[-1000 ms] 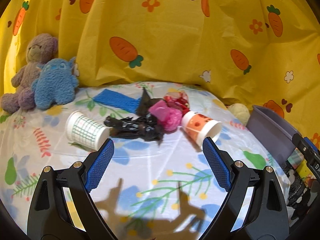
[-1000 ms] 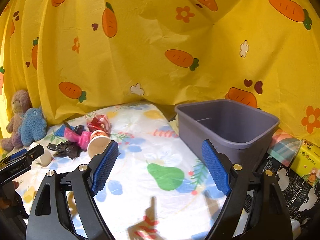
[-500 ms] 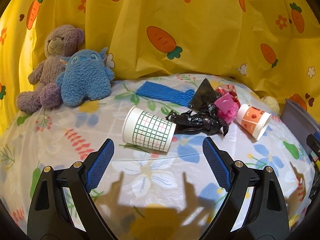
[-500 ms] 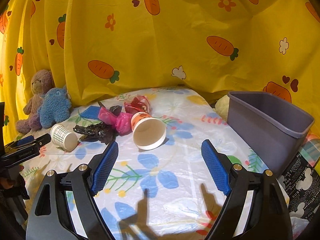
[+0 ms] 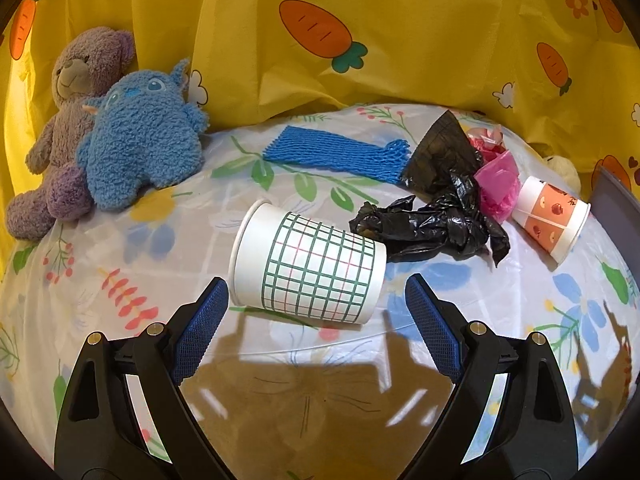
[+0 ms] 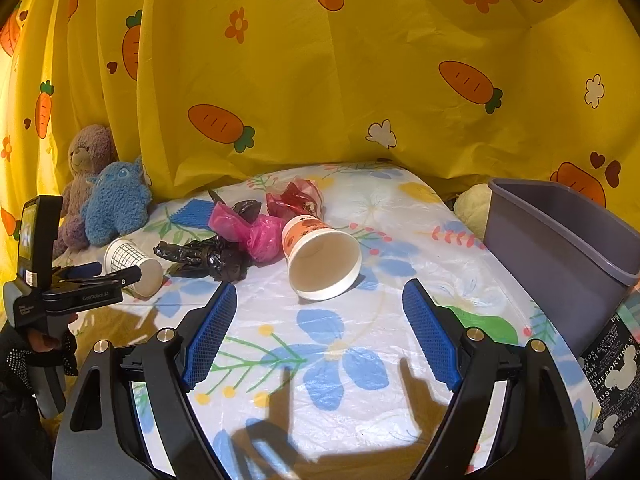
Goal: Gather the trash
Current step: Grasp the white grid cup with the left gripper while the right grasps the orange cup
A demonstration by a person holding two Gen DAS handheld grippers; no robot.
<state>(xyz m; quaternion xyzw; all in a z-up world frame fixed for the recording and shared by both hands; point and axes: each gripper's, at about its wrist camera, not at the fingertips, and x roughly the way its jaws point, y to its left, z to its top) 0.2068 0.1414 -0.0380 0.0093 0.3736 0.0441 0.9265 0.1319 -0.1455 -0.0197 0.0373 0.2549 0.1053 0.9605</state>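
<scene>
Your left gripper [image 5: 316, 300] stands spread, nothing held, checked cup [image 5: 308, 268] lying just ahead; your right gripper [image 6: 318, 312] likewise released, orange cup [image 6: 320, 256] on its side ahead, bin [image 6: 560, 240] at right

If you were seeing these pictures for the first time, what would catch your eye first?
The yellow carrot-print curtain fills the background. On the floral tablecloth, a green-checked paper cup lies on its side beside crumpled black plastic bags. A grey bin stands at the table's right edge.
</scene>
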